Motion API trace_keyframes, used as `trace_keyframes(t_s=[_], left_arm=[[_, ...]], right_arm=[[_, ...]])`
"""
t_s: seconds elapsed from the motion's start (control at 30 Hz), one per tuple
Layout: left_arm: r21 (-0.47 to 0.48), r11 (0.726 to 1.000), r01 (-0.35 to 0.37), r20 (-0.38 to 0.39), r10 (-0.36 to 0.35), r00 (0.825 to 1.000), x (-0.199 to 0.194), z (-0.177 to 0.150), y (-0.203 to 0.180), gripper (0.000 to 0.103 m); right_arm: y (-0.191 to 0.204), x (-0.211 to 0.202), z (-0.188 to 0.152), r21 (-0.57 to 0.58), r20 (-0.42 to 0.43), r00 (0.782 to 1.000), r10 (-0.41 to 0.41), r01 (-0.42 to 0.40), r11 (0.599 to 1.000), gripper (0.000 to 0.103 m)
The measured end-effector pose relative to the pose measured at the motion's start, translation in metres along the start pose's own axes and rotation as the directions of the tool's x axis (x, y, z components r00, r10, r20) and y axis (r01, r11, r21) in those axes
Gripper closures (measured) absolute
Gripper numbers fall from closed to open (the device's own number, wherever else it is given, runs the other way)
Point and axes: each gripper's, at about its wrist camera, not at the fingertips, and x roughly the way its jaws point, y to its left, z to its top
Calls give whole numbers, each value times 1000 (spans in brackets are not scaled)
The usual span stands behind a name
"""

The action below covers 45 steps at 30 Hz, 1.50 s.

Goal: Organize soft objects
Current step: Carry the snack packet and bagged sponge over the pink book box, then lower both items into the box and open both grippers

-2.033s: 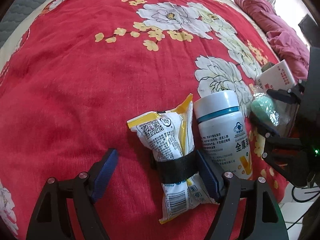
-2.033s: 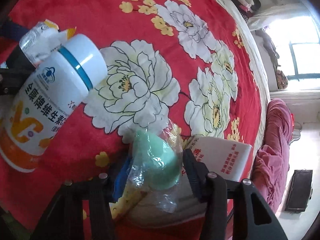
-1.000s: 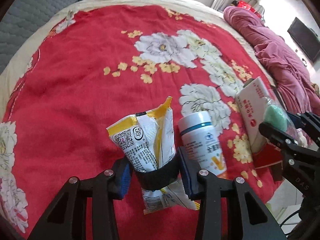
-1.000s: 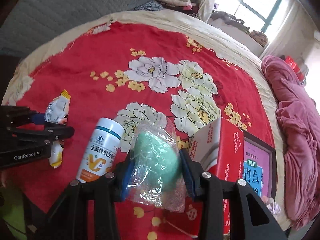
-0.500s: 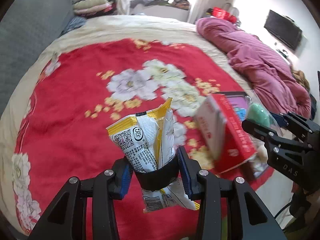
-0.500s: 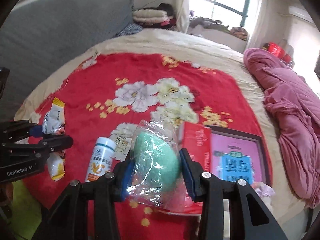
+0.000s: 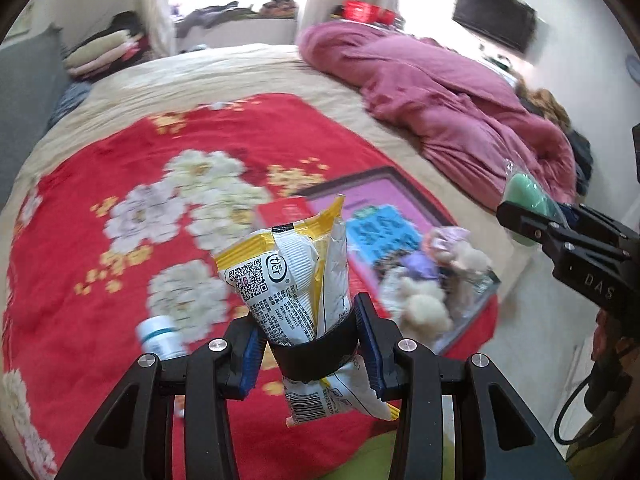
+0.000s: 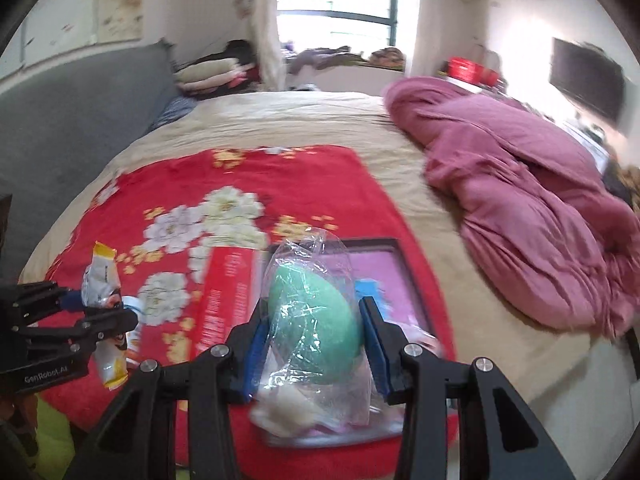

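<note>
My left gripper (image 7: 310, 346) is shut on a white and yellow snack packet (image 7: 294, 280), held upright in the air above the red floral blanket (image 7: 92, 280). My right gripper (image 8: 314, 340) is shut on a green sponge in a clear plastic bag (image 8: 316, 320), also lifted off the bed. In the left wrist view the right gripper (image 7: 532, 216) with the green sponge (image 7: 528, 194) shows at the right edge. From the right wrist the left gripper (image 8: 100, 312) and its packet (image 8: 102, 276) appear at the left.
On the blanket lie a white bottle (image 7: 160, 336), a red box (image 8: 224, 300) and a dark tray with a pink lining (image 8: 384, 268) that holds fluffy toys (image 7: 424, 292). A crumpled pink quilt (image 8: 520, 200) covers the bed's right side. A grey headboard (image 8: 80, 92) stands at the left.
Both grippers rose off the blanket with their objects still gripped and swung to the right across the bed. The bottle and the red box stayed behind on the blanket.
</note>
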Motion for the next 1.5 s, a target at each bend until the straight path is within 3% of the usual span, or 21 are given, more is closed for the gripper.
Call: trace_keyframes(t_s=[0.3,0.57,0.77,1.07,1.5], left_arm=[[118,987,105,-94,-94,991,48,0,-95,60],[180,972,151,-199,-114,973,104,-11,-148,60],[182,974,133,-243,-87,966,139,-14,-148,60],[184,979,87,-225,-45,973,166,2,-135,60],[165,982,95,-209,-59,976,173,3,-127,60]], right_arm=[[-86,9,-54,119,-90,995,-48,58,991,59],[-106,48,-84,143,-167,986,-26,50,988,59],[-112,78,-97,150,-214,977,-11,43,988,59],[-112,109,-90,147,-224,975,2,32,989,59],[-107,135,-80,125,-219,976,12,16,992,57]])
